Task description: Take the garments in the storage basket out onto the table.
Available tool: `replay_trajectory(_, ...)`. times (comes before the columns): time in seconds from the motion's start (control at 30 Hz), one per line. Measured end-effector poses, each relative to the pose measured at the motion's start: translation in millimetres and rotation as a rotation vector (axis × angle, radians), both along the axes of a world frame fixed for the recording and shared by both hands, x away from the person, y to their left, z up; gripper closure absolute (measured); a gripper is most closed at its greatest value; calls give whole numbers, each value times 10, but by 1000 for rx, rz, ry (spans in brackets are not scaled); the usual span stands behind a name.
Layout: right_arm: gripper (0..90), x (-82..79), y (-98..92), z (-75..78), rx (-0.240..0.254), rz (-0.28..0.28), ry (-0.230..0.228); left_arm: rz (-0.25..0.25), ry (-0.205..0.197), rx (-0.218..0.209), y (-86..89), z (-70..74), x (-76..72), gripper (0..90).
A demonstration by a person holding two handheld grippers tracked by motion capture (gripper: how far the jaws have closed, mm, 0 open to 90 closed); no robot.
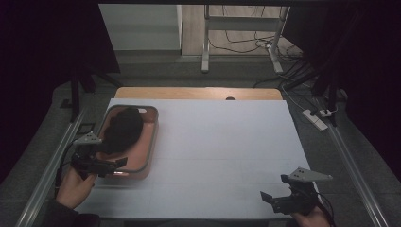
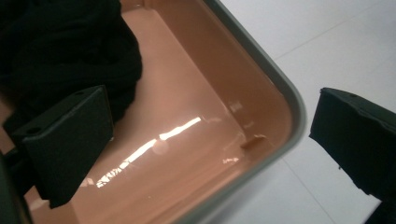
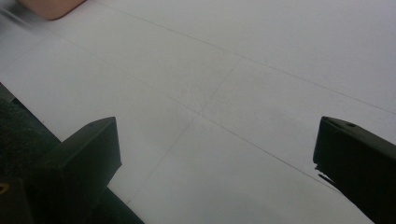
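Nearest, at five o'clock in the high view, the right gripper [image 1: 273, 197] hovers over the white table cover [image 1: 222, 151], jaws apart and empty. At eight o'clock the left gripper [image 1: 113, 165], jaws apart, straddles the near corner of a pink tray [image 1: 152, 137], one jaw inside, one outside. A black cloth [image 1: 122, 130] lies bunched in the tray's far half. Beyond, at twelve o'clock: bare wooden table edge [image 1: 198, 92], grey floor, a metal desk frame [image 1: 206, 42] and trailing cables [image 1: 246, 45].
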State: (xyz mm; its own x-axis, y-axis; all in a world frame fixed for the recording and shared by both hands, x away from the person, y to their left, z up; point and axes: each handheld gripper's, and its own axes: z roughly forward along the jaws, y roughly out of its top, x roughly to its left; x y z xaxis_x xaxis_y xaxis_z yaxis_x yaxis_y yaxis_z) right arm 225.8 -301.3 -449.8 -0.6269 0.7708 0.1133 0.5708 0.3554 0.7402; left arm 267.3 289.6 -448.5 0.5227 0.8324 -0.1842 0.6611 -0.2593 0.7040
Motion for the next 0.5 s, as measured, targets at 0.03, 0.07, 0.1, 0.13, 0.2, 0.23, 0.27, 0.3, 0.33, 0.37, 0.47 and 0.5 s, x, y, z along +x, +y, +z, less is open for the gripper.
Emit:
replay_trajectory(0.03,7,0,3,0,-1,0,1,2,-1,4,2,1,25,0)
replay_trajectory(0.07,7,0,5,-1,-3,1,2,1,1,9,3,3,53,0)
replay_trajectory(0.1,7,-1,6,0,-7,2,3,-1,3,11,2,2,82,0)
replay_trajectory(0.13,7,0,7,0,-9,3,3,0,9,10,0,2,110,0)
replay_trajectory(0.2,7,1,9,-3,-11,6,-1,1,18,15,1,0,172,0)
replay_trajectory(0.23,5,1,10,-3,-12,5,-1,3,23,12,-1,-2,204,0)
replay_trajectory(0.27,0,1,11,-4,-11,6,-1,6,26,13,-2,-4,237,0)
replay_trajectory(0.3,0,2,11,-4,-11,8,-1,13,27,16,-7,-8,268,0)
replay_trajectory(0.33,0,2,10,-4,-10,8,-1,16,27,20,-14,-13,298,0)
replay_trajectory(0.37,0,2,9,-4,-9,9,0,14,30,24,-21,-18,331,0)
replay_trajectory(0.47,0,3,11,-5,-9,9,2,17,33,26,-31,-23,425,0)
replay_trajectory(0.5,0,4,10,-6,-10,11,1,14,34,23,-27,-23,456,0)
